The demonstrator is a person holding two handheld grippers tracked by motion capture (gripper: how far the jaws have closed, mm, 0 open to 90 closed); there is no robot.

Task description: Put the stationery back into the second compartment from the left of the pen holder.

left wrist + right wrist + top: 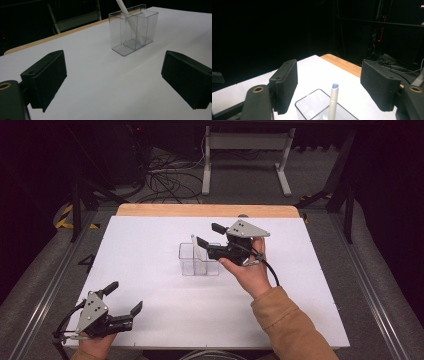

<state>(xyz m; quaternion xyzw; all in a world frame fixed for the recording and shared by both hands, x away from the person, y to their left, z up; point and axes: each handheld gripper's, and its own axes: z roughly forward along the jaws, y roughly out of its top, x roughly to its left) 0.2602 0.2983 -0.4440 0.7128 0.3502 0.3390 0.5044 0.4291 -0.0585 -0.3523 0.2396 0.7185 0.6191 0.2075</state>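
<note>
White table (150, 270): one holder (200, 260), one pen (195, 246).

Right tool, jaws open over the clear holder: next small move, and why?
Probably lift the right tool up and back toward the person. Its jaws stand apart with nothing pressed between them, and the white pen already leans inside the clear holder on its own, its tip between the open jaws. The left tool rests open near the table's front edge.
</note>
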